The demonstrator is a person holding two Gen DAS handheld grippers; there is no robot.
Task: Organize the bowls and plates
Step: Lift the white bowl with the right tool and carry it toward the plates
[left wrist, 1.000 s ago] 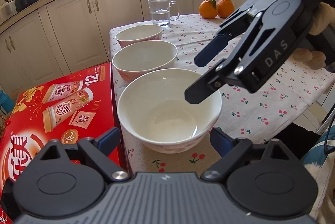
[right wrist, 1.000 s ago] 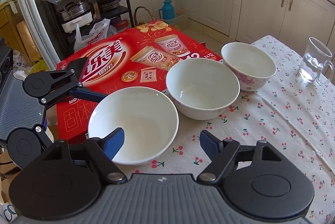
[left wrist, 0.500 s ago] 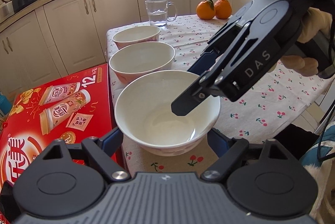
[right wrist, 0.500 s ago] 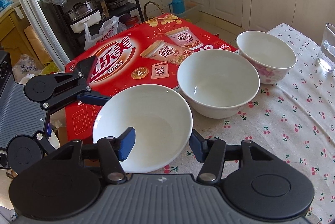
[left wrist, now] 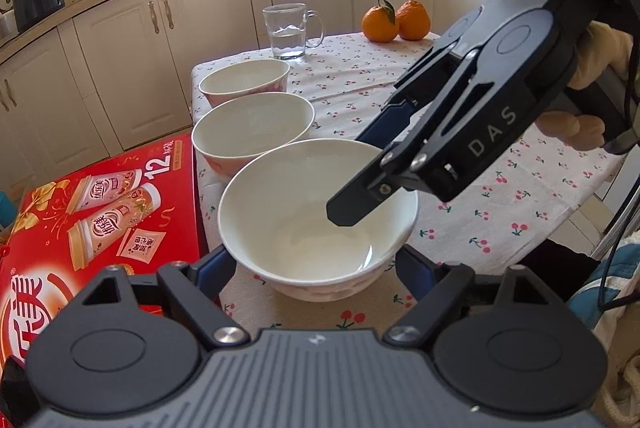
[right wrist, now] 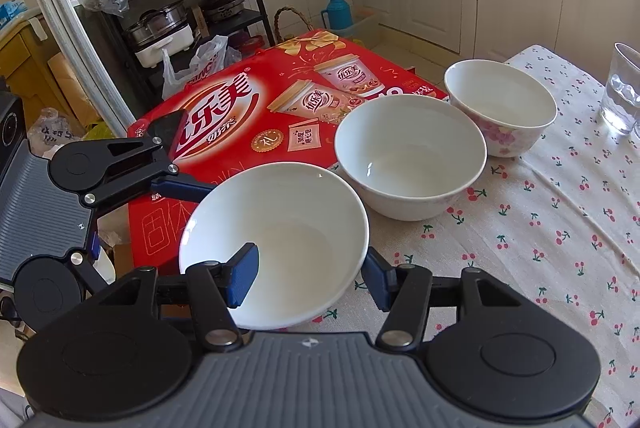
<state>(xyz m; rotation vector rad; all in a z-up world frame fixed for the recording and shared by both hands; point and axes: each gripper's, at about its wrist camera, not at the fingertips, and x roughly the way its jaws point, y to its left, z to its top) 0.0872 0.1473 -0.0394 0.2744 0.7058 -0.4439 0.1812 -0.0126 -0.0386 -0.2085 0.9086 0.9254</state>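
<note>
Three white bowls stand in a row on the cherry-print tablecloth. The nearest bowl [left wrist: 316, 216] [right wrist: 276, 240] sits at the table's corner. My left gripper [left wrist: 312, 268] is open, one finger at each side of this bowl's base. My right gripper [right wrist: 308, 276] [left wrist: 360, 183] is open and straddles the bowl's rim: one finger [right wrist: 242, 274] is inside, the other [right wrist: 376, 280] outside. The middle bowl [left wrist: 252, 131] [right wrist: 408, 155] and the far flower-patterned bowl [left wrist: 244, 81] [right wrist: 500, 105] stand behind it.
A red drink carton [left wrist: 100, 211] [right wrist: 260, 123] lies beside the table's left edge. A glass mug of water [left wrist: 290, 31] and two oranges [left wrist: 394, 21] stand at the far end. Kitchen cabinets [left wrist: 120, 67] lie beyond.
Both grippers have moved in on the nearest bowl. The right gripper has narrowed and lowered, so one finger is now inside the rim. The bowls have not moved.
</note>
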